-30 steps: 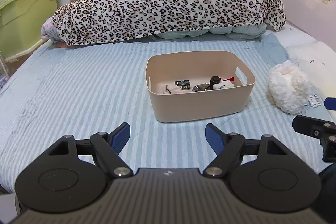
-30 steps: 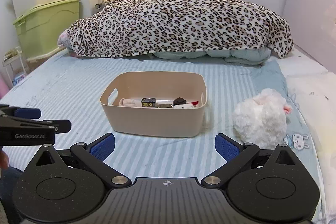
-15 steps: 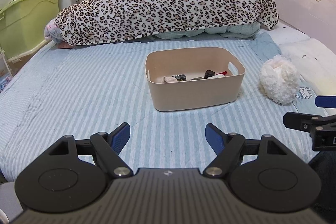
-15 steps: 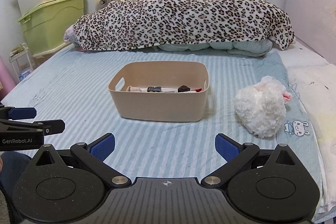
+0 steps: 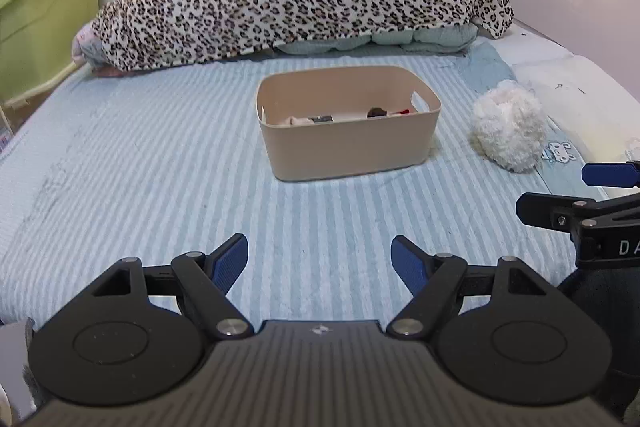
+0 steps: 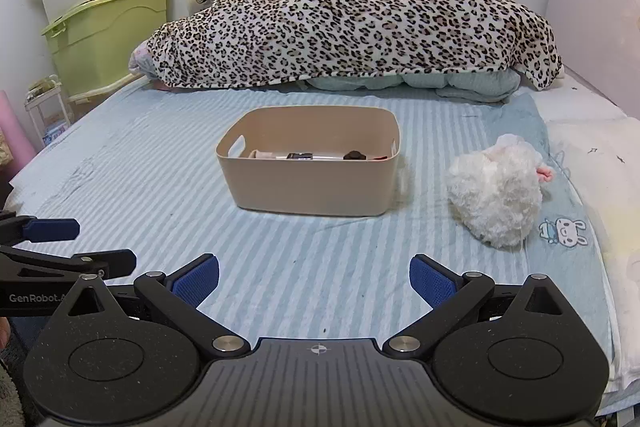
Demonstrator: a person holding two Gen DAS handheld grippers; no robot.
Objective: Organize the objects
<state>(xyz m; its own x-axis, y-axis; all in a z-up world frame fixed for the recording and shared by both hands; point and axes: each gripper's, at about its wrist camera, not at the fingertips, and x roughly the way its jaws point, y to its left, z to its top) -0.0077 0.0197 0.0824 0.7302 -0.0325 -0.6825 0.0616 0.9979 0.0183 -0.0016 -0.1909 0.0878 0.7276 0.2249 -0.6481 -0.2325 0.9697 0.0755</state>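
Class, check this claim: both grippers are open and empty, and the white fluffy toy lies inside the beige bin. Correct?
Not quite. The white fluffy toy lies on the striped sheet beside the beige bin, as the right wrist view shows. Both grippers are open and empty.

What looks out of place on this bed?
The fluffy white plush toy lies loose on the striped sheet, right of the beige bin, apart from it. Small items sit inside the bin; nothing looks spilled or damaged.

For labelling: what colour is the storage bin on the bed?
Beige bin, plain, no pattern; clearest in the right wrist view.
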